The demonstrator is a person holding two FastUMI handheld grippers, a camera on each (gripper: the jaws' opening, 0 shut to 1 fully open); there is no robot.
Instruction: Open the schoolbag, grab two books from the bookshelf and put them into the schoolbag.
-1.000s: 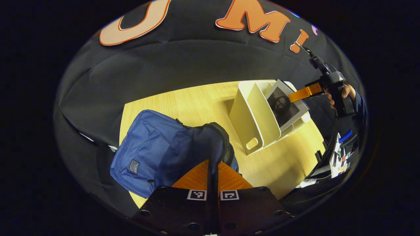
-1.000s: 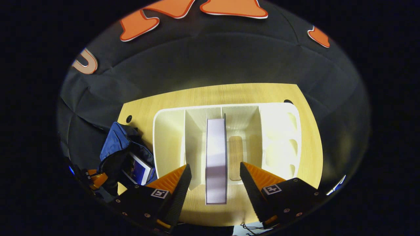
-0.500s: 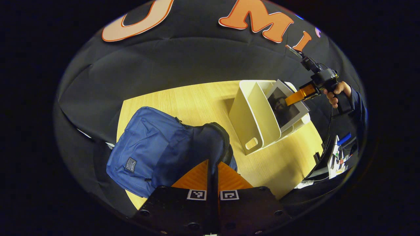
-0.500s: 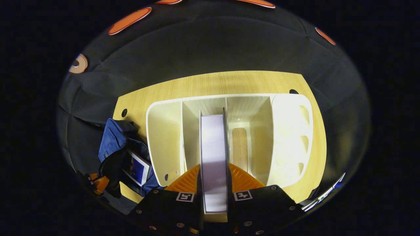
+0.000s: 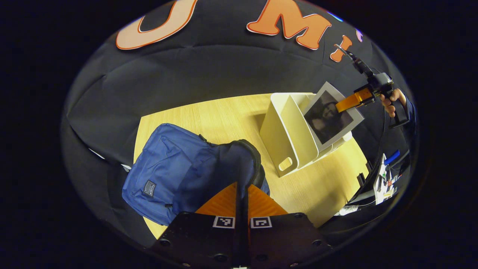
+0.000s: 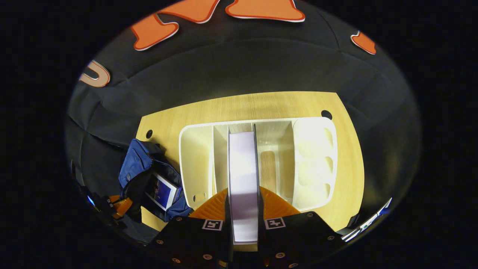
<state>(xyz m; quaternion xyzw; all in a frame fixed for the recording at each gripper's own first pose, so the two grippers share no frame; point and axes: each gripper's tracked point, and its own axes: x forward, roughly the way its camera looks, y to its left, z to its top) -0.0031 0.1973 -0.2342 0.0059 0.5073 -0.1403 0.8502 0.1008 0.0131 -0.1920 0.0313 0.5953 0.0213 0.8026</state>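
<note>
Schoolbag is open with one book inside; left jaws pinch its flap, right jaws pinch second book, half out of bookshelf.

The first book sits half buried inside the schoolbag; clutter beyond the counter edge is too small to identify.

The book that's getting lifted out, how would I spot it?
Find the wooden table, then the white bookshelf on it. The book rises from its middle slot, pinched by the right claw; its cover shows a dark portrait, unlike the blue-covered book inside the schoolbag.
</note>
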